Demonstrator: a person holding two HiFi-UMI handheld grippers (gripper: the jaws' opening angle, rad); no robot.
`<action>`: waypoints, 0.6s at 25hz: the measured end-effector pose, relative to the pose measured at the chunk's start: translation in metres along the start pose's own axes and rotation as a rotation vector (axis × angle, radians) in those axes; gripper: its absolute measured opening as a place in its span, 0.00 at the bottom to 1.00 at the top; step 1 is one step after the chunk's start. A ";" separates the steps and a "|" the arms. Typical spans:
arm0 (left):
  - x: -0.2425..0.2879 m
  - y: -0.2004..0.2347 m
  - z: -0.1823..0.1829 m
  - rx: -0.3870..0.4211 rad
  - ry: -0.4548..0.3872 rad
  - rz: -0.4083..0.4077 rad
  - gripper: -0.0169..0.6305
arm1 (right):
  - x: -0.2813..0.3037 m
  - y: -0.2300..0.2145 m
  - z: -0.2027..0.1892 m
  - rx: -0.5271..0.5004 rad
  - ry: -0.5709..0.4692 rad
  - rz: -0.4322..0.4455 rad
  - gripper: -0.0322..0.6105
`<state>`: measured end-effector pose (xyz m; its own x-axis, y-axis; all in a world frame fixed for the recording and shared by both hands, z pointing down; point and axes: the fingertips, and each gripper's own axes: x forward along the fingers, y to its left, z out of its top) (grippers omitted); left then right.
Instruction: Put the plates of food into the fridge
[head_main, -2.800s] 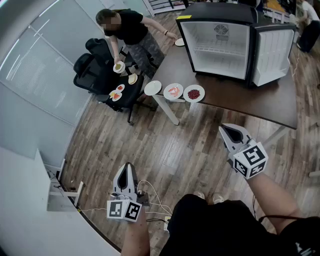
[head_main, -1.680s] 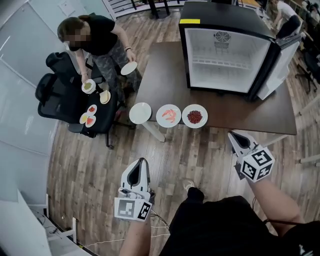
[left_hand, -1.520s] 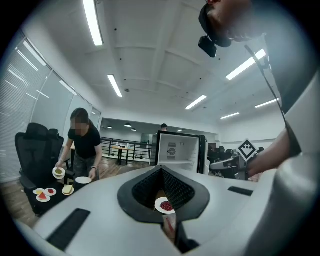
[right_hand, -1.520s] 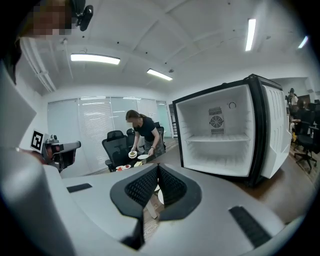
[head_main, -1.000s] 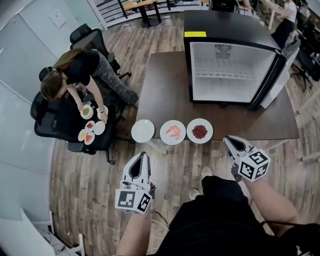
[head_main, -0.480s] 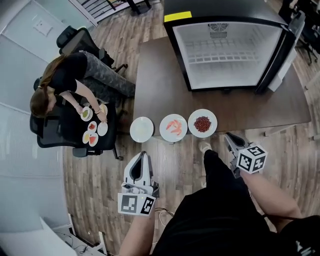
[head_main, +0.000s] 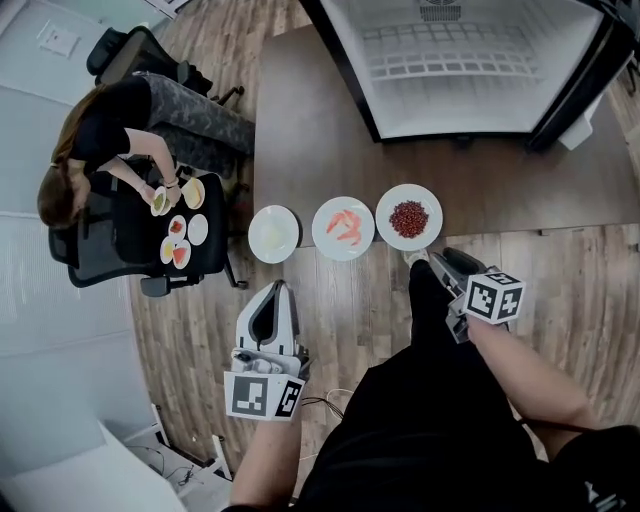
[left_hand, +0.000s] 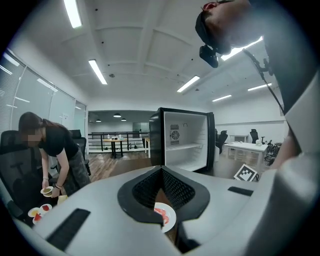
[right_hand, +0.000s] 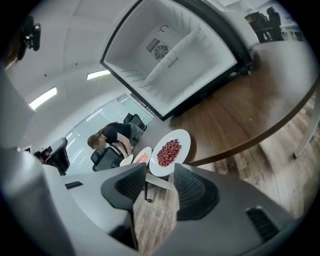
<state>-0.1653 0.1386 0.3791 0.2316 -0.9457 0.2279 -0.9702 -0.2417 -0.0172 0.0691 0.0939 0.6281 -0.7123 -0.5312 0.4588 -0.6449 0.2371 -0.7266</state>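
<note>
1. Fridge (head_main: 480, 60): stands at the table's far side w/ its door swung open and a wire shelf showing. We see no plate inside, so 0 of 3 are stowed.
2. Table (head_main: 300, 130): dark top. All 3 plates sit in a row along its near edge, well apart from the fridge.
3. Office chair (head_main: 130, 235): off to the left, w/ another person bent over small dishes on it. We judge that's not our job.
4. Plates, left to right: pale plate (head_main: 274, 233) (contents too faint to tell), shrimp plate (head_main: 343, 227), red-bean plate (head_main: 409, 217). None is lifted or touched. Each needs gripping, carrying and setting on a shelf.
5. Right gripper (head_main: 440, 260): jaws have just been opening & stand apart, w/ nothing between them. It's just short of the table's near edge, near the red-bean plate, which its own view shows right ahead past the jaws. We reckon that plate goes first.
6. Left gripper (head_main: 273, 288): jaws together, holding nothing. It's over the floor, short of the table, w/ the pale plate & shrimp plate ahead.
</note>
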 end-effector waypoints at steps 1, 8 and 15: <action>0.003 0.002 -0.003 -0.001 0.009 0.000 0.03 | 0.007 -0.003 -0.002 0.041 0.004 0.004 0.30; 0.022 0.009 -0.015 0.009 0.058 -0.016 0.03 | 0.043 -0.024 -0.022 0.233 0.075 -0.001 0.43; 0.035 0.015 -0.027 0.012 0.097 -0.021 0.03 | 0.058 -0.029 -0.021 0.363 0.028 0.036 0.42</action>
<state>-0.1741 0.1077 0.4134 0.2434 -0.9151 0.3216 -0.9641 -0.2644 -0.0228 0.0401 0.0736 0.6867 -0.7437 -0.5037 0.4396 -0.4824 -0.0510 -0.8745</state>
